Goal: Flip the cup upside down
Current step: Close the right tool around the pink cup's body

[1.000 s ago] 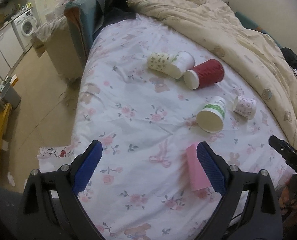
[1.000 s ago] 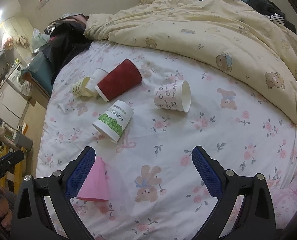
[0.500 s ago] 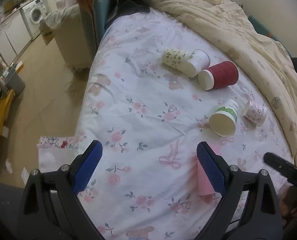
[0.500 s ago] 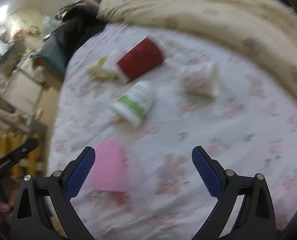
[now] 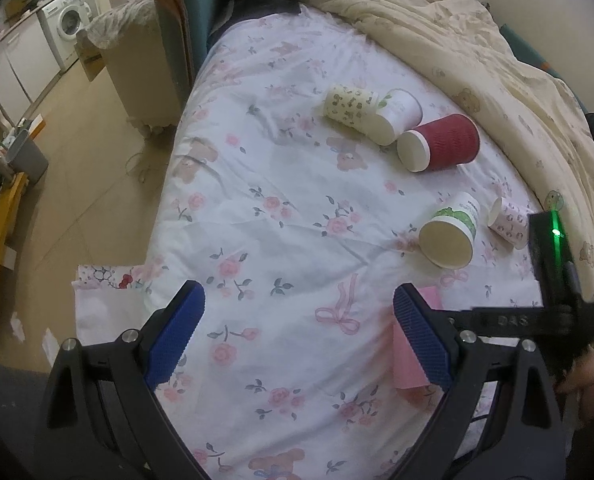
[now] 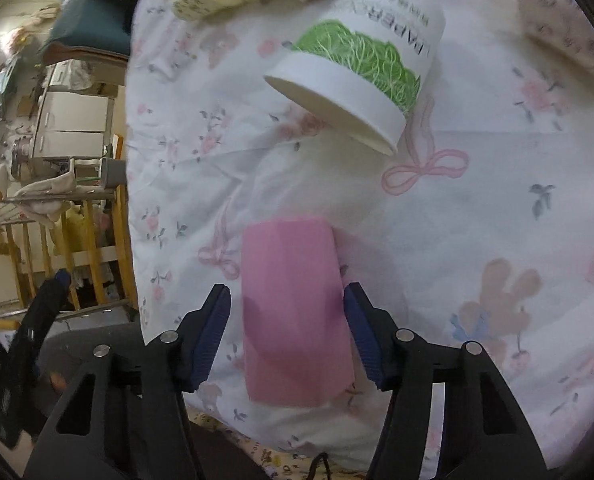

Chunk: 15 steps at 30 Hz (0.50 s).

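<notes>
Only my right view shows the right gripper point(image 6: 287, 320) narrowly straddling the pink cup point(image 6: 293, 312), lying sideways; left gripper point(image 5: 297, 332) gapes wide.

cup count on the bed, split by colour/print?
Pink cup: 1
Red ribbed cup: 1
White cup with green print: 1
Cream cup with small green print: 1
White cup with leaf print: 1
White cup with pink print: 1
Total: 6, all lying on their sides.
</notes>
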### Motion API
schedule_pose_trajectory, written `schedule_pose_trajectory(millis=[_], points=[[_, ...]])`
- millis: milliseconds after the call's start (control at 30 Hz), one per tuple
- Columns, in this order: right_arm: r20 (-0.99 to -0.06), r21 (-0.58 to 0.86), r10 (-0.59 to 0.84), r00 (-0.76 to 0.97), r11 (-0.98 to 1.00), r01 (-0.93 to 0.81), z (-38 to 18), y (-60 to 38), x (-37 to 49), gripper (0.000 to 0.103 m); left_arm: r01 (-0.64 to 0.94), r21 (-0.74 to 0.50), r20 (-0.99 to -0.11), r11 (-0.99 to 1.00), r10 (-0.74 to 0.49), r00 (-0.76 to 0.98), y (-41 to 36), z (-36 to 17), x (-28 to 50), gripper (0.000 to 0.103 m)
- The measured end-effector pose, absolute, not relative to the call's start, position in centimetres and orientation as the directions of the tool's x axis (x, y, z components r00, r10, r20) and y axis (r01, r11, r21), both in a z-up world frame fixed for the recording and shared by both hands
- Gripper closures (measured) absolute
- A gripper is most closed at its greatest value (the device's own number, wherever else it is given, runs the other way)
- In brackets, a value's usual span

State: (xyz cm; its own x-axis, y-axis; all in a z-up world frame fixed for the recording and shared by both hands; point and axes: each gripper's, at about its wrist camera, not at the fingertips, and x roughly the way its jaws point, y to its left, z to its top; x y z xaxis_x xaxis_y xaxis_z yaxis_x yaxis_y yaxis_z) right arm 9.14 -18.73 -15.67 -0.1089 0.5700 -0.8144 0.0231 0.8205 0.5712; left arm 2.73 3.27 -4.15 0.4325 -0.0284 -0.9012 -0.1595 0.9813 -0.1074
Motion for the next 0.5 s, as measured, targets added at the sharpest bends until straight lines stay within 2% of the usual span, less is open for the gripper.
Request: schedule_pose_trajectory(millis=[300,500], points=[[-0.808,0.562,0.560,-0.183,0.826,0.045,-18.3,-17.6,10.9,0.042,-0.147,-0.109,-0.913,0.983,-0.040,0.405,2.6,-4.8,3.2,0.009],[-0.825,0.549,0.544,-0.151,0.836,0.011,-18.1,-17.3,10.9,0.044,-0.134,-0.103,-0.917,0.986,-0.041,0.398,2.2,-5.0,3.2,0.009]])
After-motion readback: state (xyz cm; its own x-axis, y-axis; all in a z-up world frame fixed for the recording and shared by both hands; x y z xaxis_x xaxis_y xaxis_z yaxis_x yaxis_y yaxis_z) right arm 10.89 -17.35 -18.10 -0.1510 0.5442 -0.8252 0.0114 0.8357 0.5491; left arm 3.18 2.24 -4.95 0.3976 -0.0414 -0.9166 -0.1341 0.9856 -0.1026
